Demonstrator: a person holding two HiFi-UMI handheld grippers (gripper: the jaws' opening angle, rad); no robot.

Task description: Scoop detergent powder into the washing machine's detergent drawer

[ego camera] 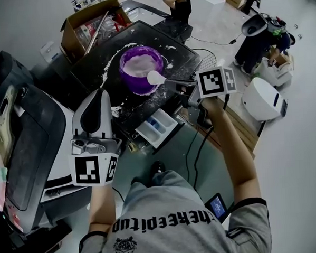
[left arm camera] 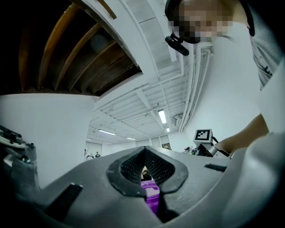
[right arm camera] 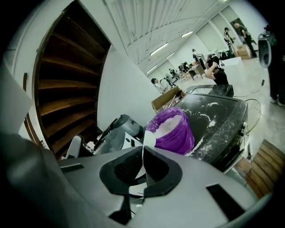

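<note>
Pinching scoop (ego camera: 156,77) handle in right gripper (ego camera: 179,85), bowl at 4 o'clock rim of tub (ego camera: 140,68) for loading. Holds left gripper (ego camera: 99,94) pressed together, empty, clear of drawer (ego camera: 157,127) at 6 o'clock.

The scene is viewed in the head view from high above, steeply downward, so that the left tongs (ego camera: 97,96), the right tongs (ego camera: 171,83) and the purple tub (ego camera: 139,71) on the dark washing machine top (ego camera: 181,56) are taken in together. The left gripper view is set low behind its closed jaws and tilted upward, so most of the frame is filled by ceiling (left arm camera: 147,102). The tub is glimpsed only through the gap at lower centre. The right gripper view is aimed along jaws clamped on a white scoop (right arm camera: 149,139), with the tub close ahead at centre. The tub is shared by all three views.
</note>
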